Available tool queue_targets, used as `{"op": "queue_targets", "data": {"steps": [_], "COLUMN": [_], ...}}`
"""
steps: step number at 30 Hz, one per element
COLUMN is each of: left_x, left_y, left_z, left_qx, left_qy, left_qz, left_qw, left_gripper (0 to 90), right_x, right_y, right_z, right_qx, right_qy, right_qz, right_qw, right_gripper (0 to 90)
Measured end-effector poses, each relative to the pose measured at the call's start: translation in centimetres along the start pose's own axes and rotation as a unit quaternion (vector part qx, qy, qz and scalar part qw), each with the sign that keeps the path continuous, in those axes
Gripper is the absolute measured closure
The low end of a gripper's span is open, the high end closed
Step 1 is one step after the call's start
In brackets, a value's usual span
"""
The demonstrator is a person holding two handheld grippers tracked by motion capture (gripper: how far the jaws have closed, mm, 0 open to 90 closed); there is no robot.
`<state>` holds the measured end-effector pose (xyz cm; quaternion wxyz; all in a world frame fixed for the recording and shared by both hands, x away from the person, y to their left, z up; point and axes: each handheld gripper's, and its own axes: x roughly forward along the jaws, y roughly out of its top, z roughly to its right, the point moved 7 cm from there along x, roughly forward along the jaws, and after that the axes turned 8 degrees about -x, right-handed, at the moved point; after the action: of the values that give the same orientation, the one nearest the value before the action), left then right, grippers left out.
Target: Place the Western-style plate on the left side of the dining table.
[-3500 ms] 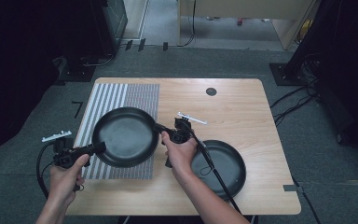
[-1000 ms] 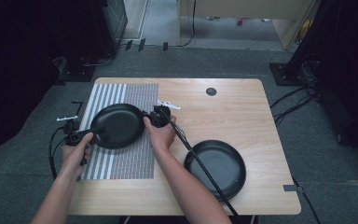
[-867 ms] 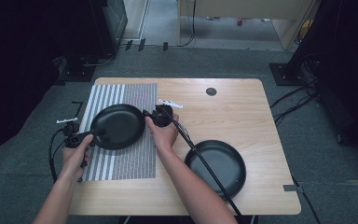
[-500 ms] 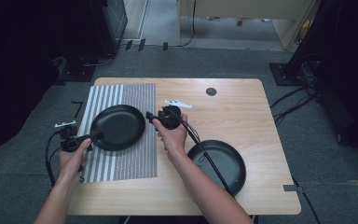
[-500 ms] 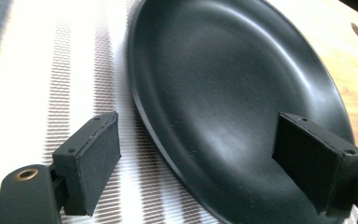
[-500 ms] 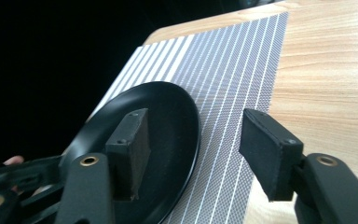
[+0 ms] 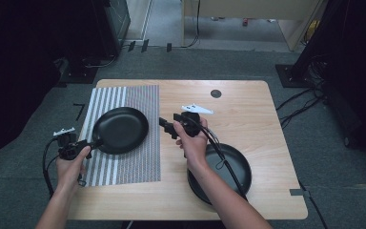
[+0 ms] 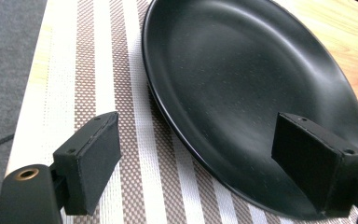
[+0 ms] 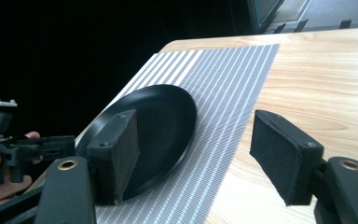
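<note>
A black plate (image 7: 119,130) lies flat on the striped placemat (image 7: 128,162) at the table's left. My left gripper (image 7: 94,142) is at the plate's near-left rim. In the left gripper view this gripper (image 8: 205,163) is open, one jaw over the mat and the other over the plate (image 8: 251,93), with the rim between them. My right gripper (image 7: 166,126) hovers open just right of the plate, pointing at it. In the right gripper view its jaws (image 9: 198,158) stand wide apart with nothing between them, and the plate (image 9: 158,130) lies beyond.
A second black plate (image 7: 233,164) lies on the wooden table (image 7: 248,119) at the front right, partly under the right forearm and the gripper's cable. A small dark round hole (image 7: 215,93) sits near the far edge. The left hand (image 9: 0,163) appears in the right gripper view.
The two grippers carried the plate left and set it on the placemat. My right gripper let go and drew back to the right. The left gripper slid toward the near-left rim.
</note>
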<state>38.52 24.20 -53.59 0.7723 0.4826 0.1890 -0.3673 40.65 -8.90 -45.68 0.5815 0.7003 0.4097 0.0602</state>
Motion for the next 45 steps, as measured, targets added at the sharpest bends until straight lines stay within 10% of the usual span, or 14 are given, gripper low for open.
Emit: {"op": "queue_targets", "data": {"steps": [30, 45], "left_x": [-5.9, -4.5], "left_y": [-5.3, -8.0], "left_z": [4.4, 3.7], "left_qx": [0.052, 0.109], "left_qy": [-0.044, 0.021], "left_qz": [0.083, 0.082], "left_qw": [0.9942, 0.9903], "left_gripper": [13.2, 13.5], "right_x": [-12.5, -18.6], "right_y": [-5.5, -10.4], "right_z": [7.8, 13.4], "right_qx": [0.011, -0.012], "right_qy": [-0.061, -0.135], "right_qz": [0.012, 0.004], "right_qw": [0.998, 0.9908], "right_gripper": [29.4, 28.8]}}
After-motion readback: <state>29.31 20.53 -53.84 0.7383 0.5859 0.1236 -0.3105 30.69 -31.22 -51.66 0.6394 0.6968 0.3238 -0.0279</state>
